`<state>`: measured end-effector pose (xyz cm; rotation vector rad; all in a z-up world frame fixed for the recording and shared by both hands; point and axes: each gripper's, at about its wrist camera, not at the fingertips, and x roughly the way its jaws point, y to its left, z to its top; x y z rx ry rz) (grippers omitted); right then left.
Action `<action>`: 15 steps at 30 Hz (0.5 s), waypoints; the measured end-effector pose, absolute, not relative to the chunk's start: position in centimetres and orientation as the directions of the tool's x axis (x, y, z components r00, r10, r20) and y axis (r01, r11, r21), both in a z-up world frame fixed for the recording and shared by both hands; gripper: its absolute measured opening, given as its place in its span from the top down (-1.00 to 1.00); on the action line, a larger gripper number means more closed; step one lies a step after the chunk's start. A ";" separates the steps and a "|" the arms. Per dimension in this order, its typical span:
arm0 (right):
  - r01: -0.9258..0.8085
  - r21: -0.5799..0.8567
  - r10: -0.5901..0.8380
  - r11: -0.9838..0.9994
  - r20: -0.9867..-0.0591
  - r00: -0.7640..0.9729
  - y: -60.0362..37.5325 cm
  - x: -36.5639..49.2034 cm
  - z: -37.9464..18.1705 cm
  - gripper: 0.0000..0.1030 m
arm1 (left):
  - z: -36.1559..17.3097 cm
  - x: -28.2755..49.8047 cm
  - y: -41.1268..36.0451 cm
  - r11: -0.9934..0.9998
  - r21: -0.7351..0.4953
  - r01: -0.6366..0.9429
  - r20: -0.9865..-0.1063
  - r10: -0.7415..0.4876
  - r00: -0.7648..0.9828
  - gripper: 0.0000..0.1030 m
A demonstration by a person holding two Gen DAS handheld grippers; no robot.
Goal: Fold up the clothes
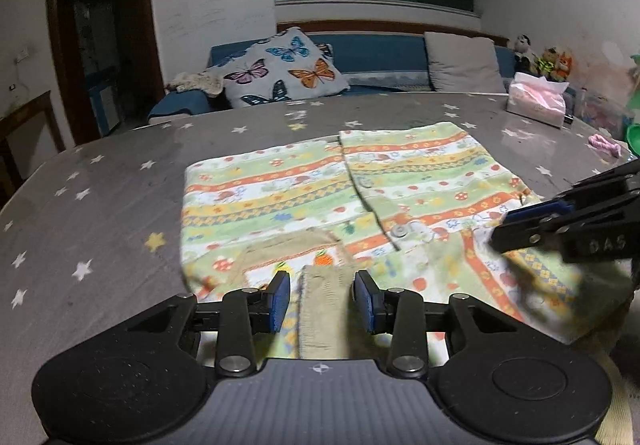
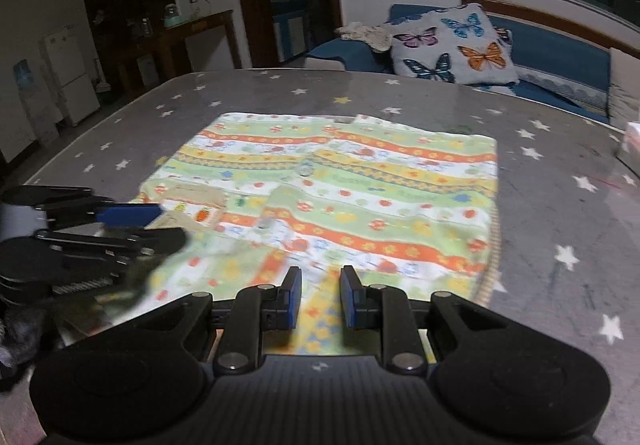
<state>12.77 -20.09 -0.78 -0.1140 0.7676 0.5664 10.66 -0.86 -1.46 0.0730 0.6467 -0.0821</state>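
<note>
With both grippers, left and right, parted and clamping nothing, I straddled the near hem of the striped baby shirt at 6 o'clock on the star-print table; closing unevenly risked a skewed fold.

Garment: stripes of pale green, orange, yellow and white with small flower and dot prints; a beige ribbed band lies between the left gripper pads, which are blue on black arms. Right gripper: same blue and black. Tablecloth beyond both: grey, white and yellow stars. Cushion farther ahead: white, multicoloured butterflies.
</note>
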 end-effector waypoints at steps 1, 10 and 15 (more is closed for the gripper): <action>-0.512 0.102 0.432 0.853 -0.689 0.582 -20.6 12.9 -0.9 0.60 | -1.5 10.4 -0.7 0.995 0.044 0.093 -0.604 -0.048 0.795 0.22; -0.456 0.093 0.386 0.885 -0.694 0.607 -23.6 12.5 -0.6 0.53 | -0.7 9.3 0.1 0.996 0.071 0.059 -0.594 -0.005 0.804 0.22; -0.528 0.094 0.437 0.844 -0.692 0.574 -22.6 10.4 0.1 0.44 | -0.8 7.9 -1.1 0.989 0.083 0.126 -0.592 -0.053 0.804 0.24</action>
